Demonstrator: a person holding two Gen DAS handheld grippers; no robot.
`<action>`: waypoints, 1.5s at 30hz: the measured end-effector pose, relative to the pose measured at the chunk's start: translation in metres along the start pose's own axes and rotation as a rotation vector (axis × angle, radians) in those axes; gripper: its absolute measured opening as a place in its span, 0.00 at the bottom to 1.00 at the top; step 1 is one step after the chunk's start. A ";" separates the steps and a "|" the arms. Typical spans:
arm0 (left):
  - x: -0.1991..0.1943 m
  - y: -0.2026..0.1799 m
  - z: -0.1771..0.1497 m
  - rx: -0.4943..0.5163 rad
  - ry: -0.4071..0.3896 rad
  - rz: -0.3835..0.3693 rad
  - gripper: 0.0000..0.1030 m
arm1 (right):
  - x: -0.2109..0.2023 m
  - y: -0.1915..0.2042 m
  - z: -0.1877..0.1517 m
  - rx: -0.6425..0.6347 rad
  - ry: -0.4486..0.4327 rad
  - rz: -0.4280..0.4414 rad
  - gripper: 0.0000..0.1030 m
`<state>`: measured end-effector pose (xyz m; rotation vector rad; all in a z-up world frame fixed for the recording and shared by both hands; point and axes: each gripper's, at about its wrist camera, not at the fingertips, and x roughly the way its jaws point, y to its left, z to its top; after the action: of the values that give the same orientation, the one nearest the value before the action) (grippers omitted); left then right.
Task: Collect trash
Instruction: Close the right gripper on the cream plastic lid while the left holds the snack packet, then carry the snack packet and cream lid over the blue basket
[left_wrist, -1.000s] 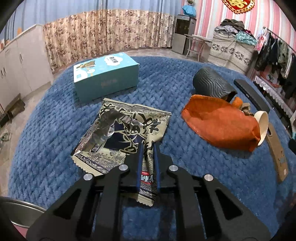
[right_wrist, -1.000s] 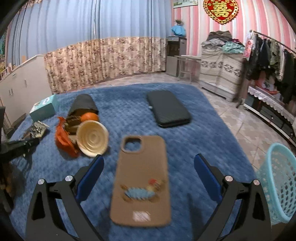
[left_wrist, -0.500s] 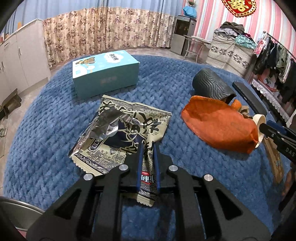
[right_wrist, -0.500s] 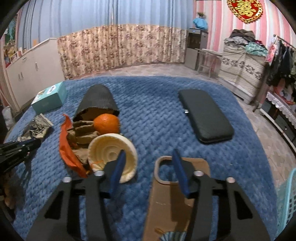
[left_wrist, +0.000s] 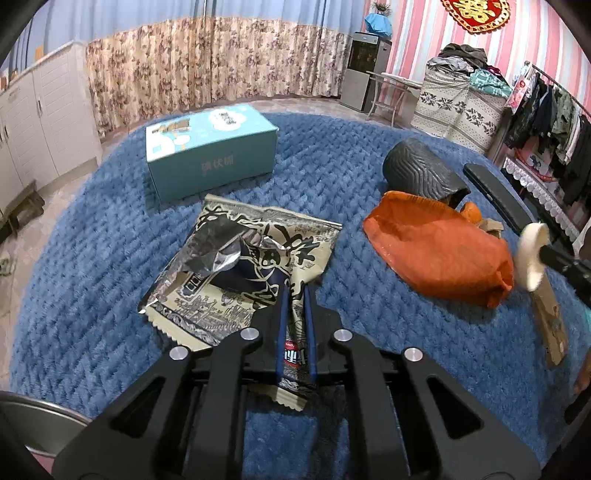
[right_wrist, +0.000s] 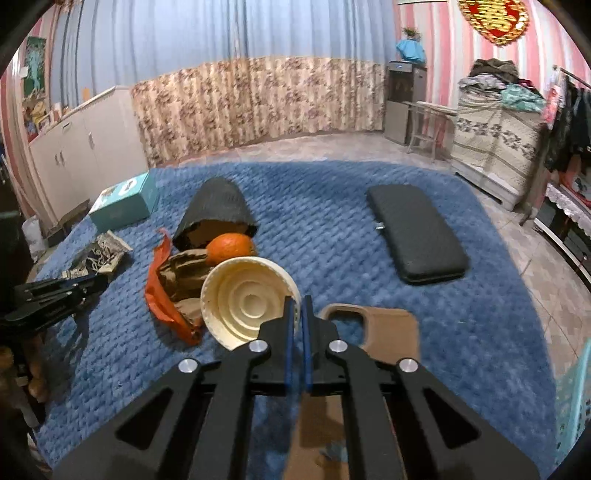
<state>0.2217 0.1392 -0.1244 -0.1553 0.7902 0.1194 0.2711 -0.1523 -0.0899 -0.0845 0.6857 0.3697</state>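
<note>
Closed since a second ago: right gripper (right_wrist: 296, 300), wide open over the phone case (right_wrist: 384, 332) then, now pinched on the near rim of the paper bowl (right_wrist: 248, 300). Unchanged meanwhile: left gripper (left_wrist: 294, 288), clamped on the near edge of the snack wrapper (left_wrist: 243, 273), wrapper flat on the blue blanket (left_wrist: 92, 258) and fanning out ahead and to the left of the blue fingers (left_wrist: 282, 314).

Handling, as a judgement: wrapper feather-light, crinkly foil, slippery, likely to flop and twist once lifted; a hold on the sealed crimped edge safest, roughly where taken now. Bowl light and thin-walled, stiff enough to lift by the rim but easy to crush or tear under hard squeeze; rim grip fine, though likely to swing.

Relative to the right tongs: bowl tipped on its side, open mouth facing the camera, just left of and touching the fingertips; orange (right_wrist: 231, 244) and crumpled brown paper (right_wrist: 183, 275) right behind it, orange plastic bag (right_wrist: 162, 299) further left, dark ribbed sleeve (right_wrist: 214, 206) beyond. Phone case just right and beneath, black case (right_wrist: 415, 232) well ahead to the right, neither looking like trash.

Relative to the left tongs: tissue box (left_wrist: 210, 147) well ahead, beyond the wrapper; orange bag off to the right, bowl visible at far right in the other gripper.
</note>
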 end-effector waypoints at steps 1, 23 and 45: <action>-0.003 -0.002 0.000 0.015 -0.009 0.008 0.04 | -0.008 -0.006 -0.001 0.014 -0.010 -0.008 0.04; -0.091 -0.142 0.036 0.207 -0.216 -0.159 0.04 | -0.135 -0.141 -0.054 0.245 -0.083 -0.259 0.04; -0.095 -0.329 0.017 0.427 -0.249 -0.360 0.04 | -0.202 -0.252 -0.102 0.471 -0.186 -0.466 0.04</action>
<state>0.2211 -0.1849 -0.0138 0.1227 0.5142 -0.3639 0.1571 -0.4691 -0.0524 0.2330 0.5335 -0.2330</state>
